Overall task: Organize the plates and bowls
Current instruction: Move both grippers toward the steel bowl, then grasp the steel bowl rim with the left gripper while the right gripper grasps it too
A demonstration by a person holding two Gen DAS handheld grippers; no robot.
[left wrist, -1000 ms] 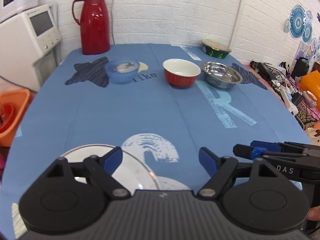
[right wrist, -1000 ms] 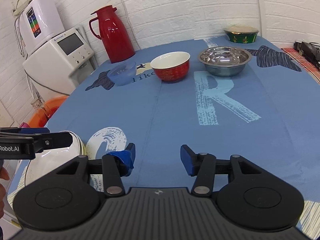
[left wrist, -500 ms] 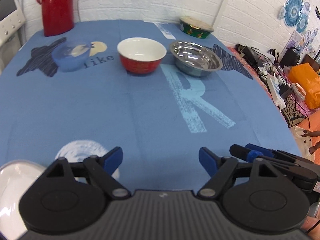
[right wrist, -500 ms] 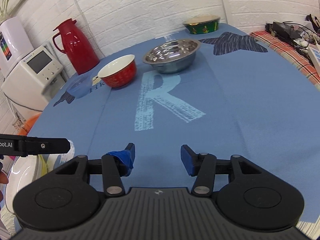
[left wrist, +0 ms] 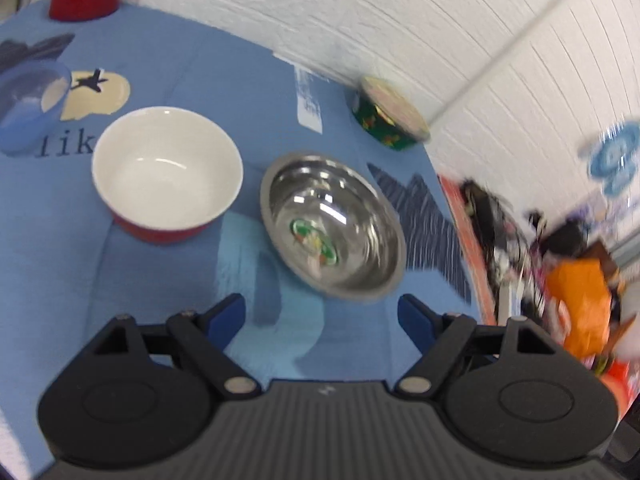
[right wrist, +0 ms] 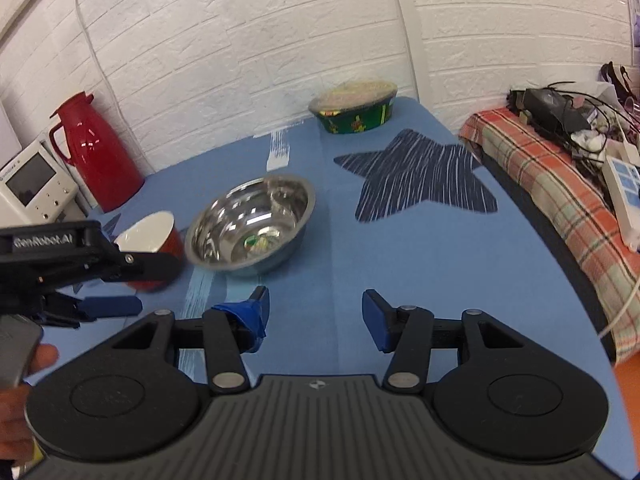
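A steel bowl (left wrist: 332,228) sits on the blue tablecloth (left wrist: 48,264), with a red bowl with a white inside (left wrist: 166,172) to its left and a blue plastic bowl (left wrist: 30,100) further left. My left gripper (left wrist: 320,316) is open and empty, just in front of the steel bowl. My right gripper (right wrist: 314,314) is open and empty, a little short of the steel bowl (right wrist: 250,230). The left gripper also shows in the right wrist view (right wrist: 112,306), in front of the red bowl (right wrist: 150,240). No plate is in view.
A green lidded noodle bowl (right wrist: 354,108) stands at the back by the brick wall. A red thermos jug (right wrist: 94,152) and a white appliance (right wrist: 32,182) stand at the back left. A checked cloth with cables and a power strip (right wrist: 620,196) lies off the right edge.
Both grippers have moved forward and to the right, toward the bowls. The white plate at the near left has dropped out of both views. Both grippers stay open.
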